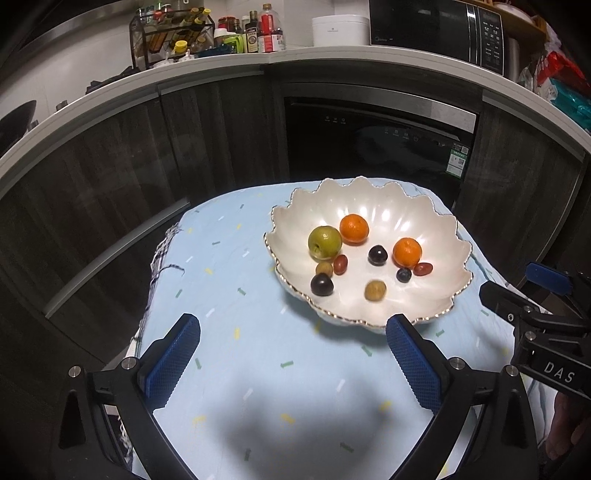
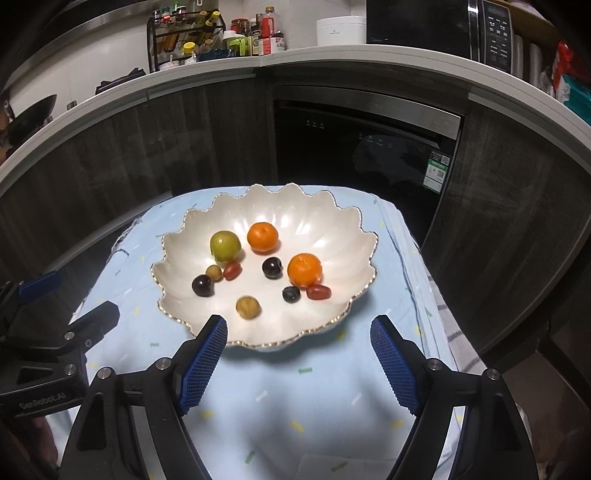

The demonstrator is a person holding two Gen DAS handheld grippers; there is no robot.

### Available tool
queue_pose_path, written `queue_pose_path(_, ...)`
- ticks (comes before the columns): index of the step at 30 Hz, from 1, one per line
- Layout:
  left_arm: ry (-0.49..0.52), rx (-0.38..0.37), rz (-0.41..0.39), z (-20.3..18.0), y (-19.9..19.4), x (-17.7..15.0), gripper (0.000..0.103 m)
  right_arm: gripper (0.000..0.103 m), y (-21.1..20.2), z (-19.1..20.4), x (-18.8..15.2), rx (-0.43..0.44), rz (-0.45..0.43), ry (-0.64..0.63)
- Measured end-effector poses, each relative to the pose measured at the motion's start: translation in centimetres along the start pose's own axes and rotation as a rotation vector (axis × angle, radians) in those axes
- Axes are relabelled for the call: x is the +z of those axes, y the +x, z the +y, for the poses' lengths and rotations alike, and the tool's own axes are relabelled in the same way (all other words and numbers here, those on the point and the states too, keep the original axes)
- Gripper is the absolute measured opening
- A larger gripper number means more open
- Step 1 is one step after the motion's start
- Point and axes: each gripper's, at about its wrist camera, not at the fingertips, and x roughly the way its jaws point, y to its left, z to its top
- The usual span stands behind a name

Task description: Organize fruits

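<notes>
A white scalloped bowl (image 1: 436, 236) (image 2: 332, 225) with a gold rim stands on a light blue cloth. Inside lie two oranges (image 1: 354, 228) (image 2: 262, 236), a green fruit (image 1: 324, 239) (image 2: 225, 245), two dark plums (image 1: 321, 284) (image 2: 202, 285), two red grape tomatoes (image 1: 423, 268) (image 2: 318, 291), a blueberry (image 1: 403, 274) (image 2: 291, 294) and two tan round fruits (image 1: 375, 290) (image 2: 248, 307). My left gripper (image 1: 293, 325) is open and empty, short of the bowl's near rim. My right gripper (image 2: 299, 326) is open and empty too, its fingertips framing the near rim.
The cloth (image 1: 258, 369) (image 2: 295, 391) covers a small table with drop-offs at both sides. Behind stand dark cabinets, a dishwasher (image 1: 380, 140), and a counter with bottles (image 1: 258, 33), a spice rack (image 2: 184, 33) and a microwave (image 1: 439, 29). The other gripper shows at each view's edge.
</notes>
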Motion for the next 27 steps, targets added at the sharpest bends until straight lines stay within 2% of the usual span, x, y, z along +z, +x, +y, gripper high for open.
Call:
queue_pose_path(10, -0.026, 0.018, -0.003, 0.4, -2.2, -1.6, 0.103, 0.081, -2.3, -0.1, -1.2, -0.032, -0.031, 0.003)
queue_pose_path(27, -0.068, 0.045, -0.027, 1.3, -5.9, -3.4, 0.103, 0.081, -5.7, 0.6, -3.0, -0.028, -0.051, 0.016)
